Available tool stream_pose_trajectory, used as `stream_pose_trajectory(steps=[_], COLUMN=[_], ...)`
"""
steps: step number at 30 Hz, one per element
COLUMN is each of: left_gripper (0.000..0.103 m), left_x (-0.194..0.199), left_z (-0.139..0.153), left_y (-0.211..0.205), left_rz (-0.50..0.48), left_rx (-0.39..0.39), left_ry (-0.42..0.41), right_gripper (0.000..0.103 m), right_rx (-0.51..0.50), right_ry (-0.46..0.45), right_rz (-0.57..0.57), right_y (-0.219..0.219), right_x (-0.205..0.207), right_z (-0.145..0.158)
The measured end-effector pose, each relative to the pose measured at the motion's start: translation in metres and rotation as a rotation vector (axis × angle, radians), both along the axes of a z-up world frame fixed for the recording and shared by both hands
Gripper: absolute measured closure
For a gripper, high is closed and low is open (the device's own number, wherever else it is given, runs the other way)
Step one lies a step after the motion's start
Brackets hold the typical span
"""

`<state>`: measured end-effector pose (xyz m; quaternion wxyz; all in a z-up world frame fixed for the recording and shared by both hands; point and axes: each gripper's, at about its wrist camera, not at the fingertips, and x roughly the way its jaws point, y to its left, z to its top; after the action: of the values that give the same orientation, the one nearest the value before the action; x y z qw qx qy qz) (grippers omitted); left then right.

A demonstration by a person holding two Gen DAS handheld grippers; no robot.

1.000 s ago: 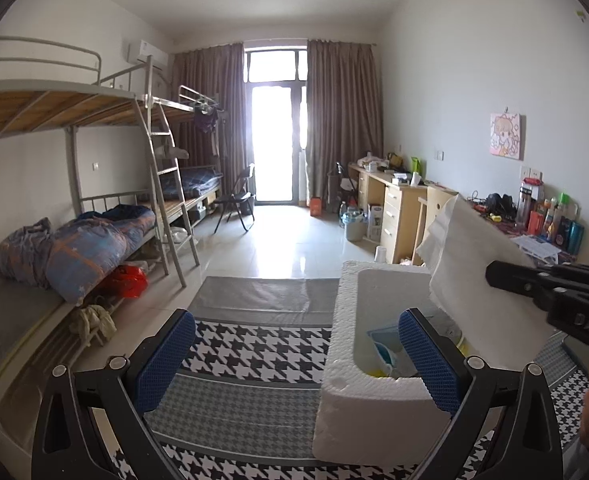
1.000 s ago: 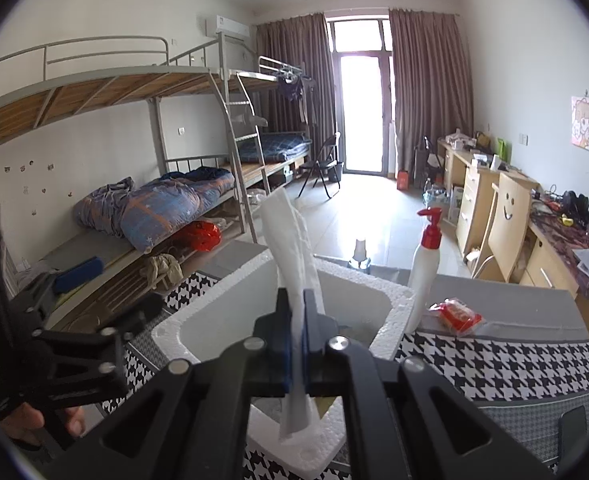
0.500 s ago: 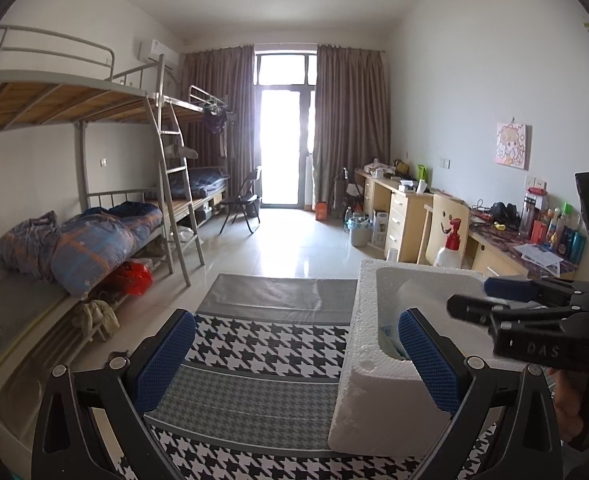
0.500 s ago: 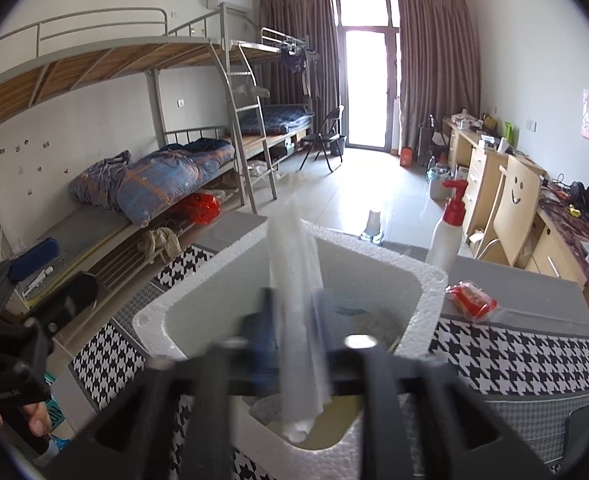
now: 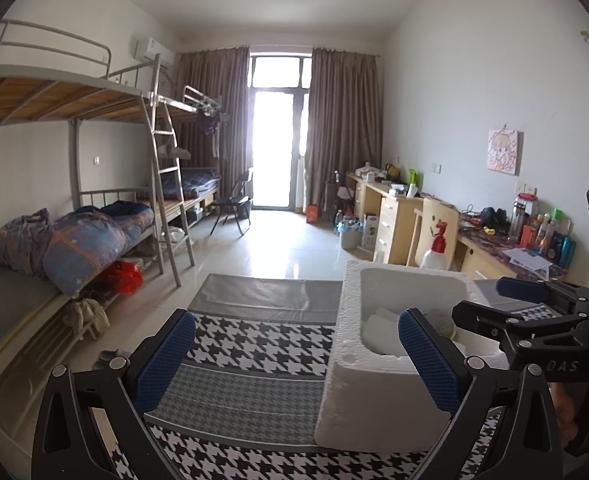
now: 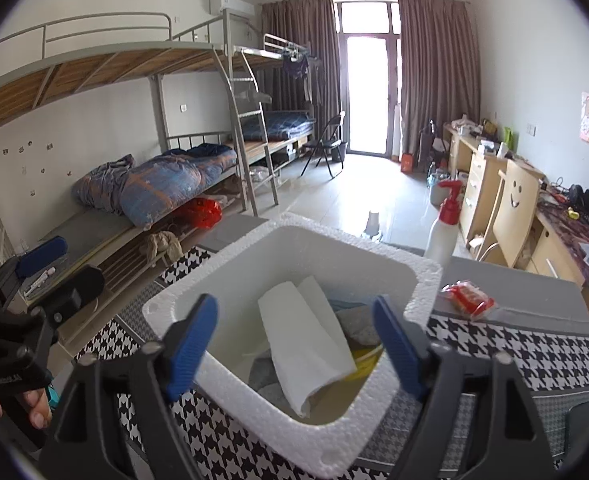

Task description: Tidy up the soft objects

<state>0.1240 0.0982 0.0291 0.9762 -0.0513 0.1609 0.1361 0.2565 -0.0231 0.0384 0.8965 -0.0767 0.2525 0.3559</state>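
Left wrist view, from the left edge: a bunk bed (image 5: 74, 184) with a rolled blue quilt (image 5: 82, 240) on the lower bunk, then the left gripper (image 5: 294, 356) with its blue-padded fingers (image 5: 164, 360) spread wide and nothing between them, held over a houndstooth cloth (image 5: 254, 344). Further right stands a white foam box (image 5: 378, 392); this view sees mostly its outer wall and only a sliver of white inside. Behind it rises a white spray bottle (image 5: 434, 252) with a red head, and at the right edge the right gripper (image 5: 490, 300) appears side-on above the box, its two fingers apart.

The right wrist view looks straight down into the same foam box (image 6: 422, 280), which the other camera cannot do. At its left edge the left gripper (image 6: 54, 268) shows side-on, a thumb below it. In the middle the right gripper (image 6: 294, 340) has its blue pads (image 6: 190, 344) spread, holding nothing. Between them, inside the box, a folded white paper towel (image 6: 306, 348) lies on top of grey cloth (image 6: 358, 324) and something yellow (image 6: 366, 360). To the right, only here, a red packet (image 6: 468, 298) rests on the cloth-covered surface just beside the box, with the spray bottle (image 6: 442, 228) behind.
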Motion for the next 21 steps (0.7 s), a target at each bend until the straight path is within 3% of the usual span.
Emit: stream_pose_trajectory(steps=[3,8,21], left_gripper=[0.001,0.001,0.001], left_x=[-0.003,-0.006,-0.028], left_z=[0.003,0.005,0.011], left_y=[-0.006,-0.012,-0.029], left_rz=[-0.005,-0.014,-0.04], left_rx=[0.015,0.038,0.047], left_ry=[-0.004,-0.003,-0.074], right_gripper=[0.005,0.004,0.004], right_rx=[0.039,0.098,0.127], right_ry=[-0.024,-0.018,-0.086], right_rz=[-0.008,-0.041,-0.078], right_y=[-0.01,-0.03,-0.058], right_x=[-0.008,-0.015,-0.045], right_z=[0.003,0.01,0.011])
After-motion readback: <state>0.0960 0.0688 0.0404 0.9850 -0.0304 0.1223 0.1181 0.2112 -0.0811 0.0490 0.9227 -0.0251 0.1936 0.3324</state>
